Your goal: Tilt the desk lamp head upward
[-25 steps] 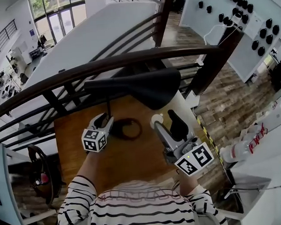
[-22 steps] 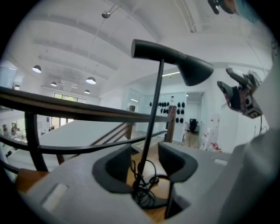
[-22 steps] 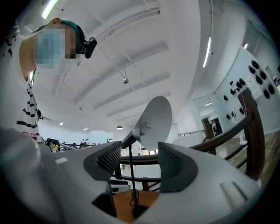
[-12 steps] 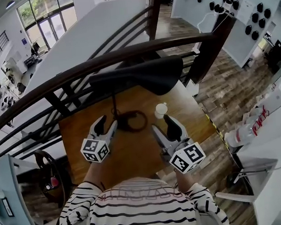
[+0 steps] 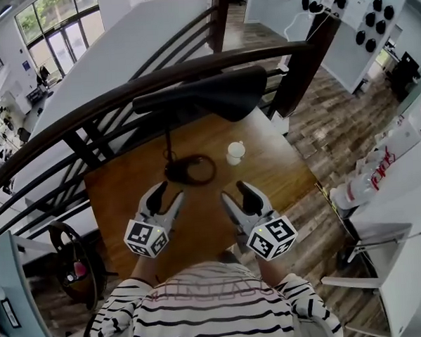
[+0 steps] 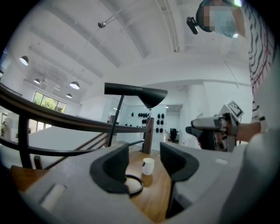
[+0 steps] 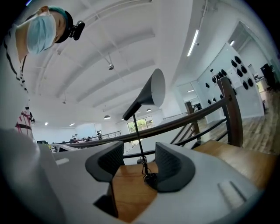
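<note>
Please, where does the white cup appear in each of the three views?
Head view: cup near centre, right of the lamp base.
Left gripper view: cup low centre, just above the lamp base.
Right gripper view: not in it.
Shared landmark: the black lamp head, above centre in all three views.
</note>
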